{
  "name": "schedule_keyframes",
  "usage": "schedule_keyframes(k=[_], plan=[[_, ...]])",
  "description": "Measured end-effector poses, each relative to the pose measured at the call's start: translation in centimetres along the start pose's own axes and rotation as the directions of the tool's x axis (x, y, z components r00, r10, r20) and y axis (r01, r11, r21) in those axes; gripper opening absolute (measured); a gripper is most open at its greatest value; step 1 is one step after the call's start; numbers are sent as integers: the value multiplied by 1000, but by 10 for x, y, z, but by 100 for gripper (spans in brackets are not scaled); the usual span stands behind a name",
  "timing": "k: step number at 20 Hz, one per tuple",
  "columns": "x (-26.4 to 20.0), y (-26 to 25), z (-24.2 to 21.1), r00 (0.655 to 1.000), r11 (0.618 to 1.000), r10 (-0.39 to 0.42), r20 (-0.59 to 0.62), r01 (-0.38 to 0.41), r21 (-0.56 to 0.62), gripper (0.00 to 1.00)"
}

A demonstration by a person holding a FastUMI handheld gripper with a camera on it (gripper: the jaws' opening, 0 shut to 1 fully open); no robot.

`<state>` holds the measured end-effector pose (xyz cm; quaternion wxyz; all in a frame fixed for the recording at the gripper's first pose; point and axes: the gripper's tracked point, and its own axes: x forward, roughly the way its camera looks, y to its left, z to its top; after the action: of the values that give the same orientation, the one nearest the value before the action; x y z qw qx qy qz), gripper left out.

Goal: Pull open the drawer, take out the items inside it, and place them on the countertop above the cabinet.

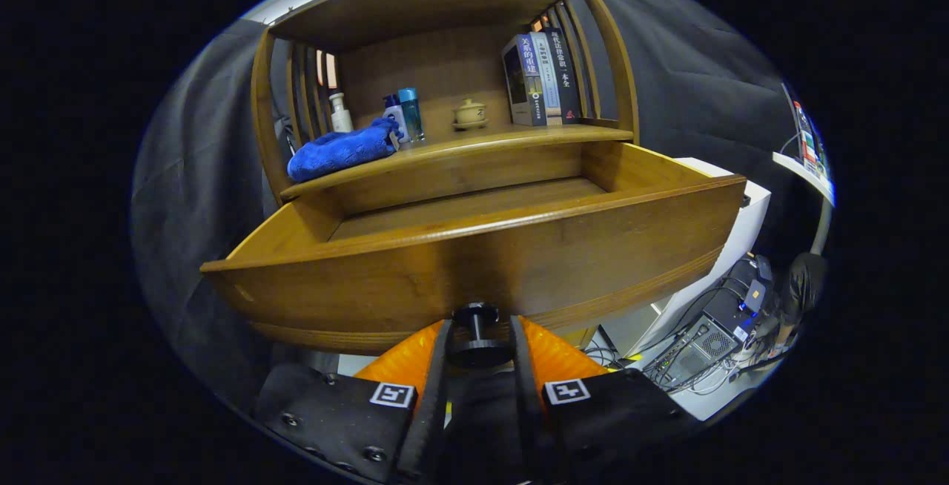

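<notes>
knob gripped, drawer out, towel up on the counter

the gripper has its fingers closed on the drawer knob, one either side. straight ahead and above sits the drawer, pulled well out, its long front lying crosswise; the floor that shows looks bare. beyond, on the countertop, a blue towel lies left, near bottles.

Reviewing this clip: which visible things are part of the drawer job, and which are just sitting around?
Job:
- drawer, pulled open
- knob, between the tongs, which look shut on it
- countertop
- blue cloth, lying on the countertop

Lying about:
- books
- small lidded pot
- bottles
- computer case on the floor
</notes>
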<state>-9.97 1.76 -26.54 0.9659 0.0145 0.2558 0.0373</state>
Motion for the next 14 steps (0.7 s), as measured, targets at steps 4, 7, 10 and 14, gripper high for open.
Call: schedule_keyframes(k=[4,7,10,14], plan=[[-15,10,28,1000,1000,10,27,-10,-19,83],[-23,21,47,1000,999,22,16,-21,-39,98],[-29,30,62,999,997,47,21,-46,-58,99],[-19,42,93,997,996,70,32,-68,-60,98]])
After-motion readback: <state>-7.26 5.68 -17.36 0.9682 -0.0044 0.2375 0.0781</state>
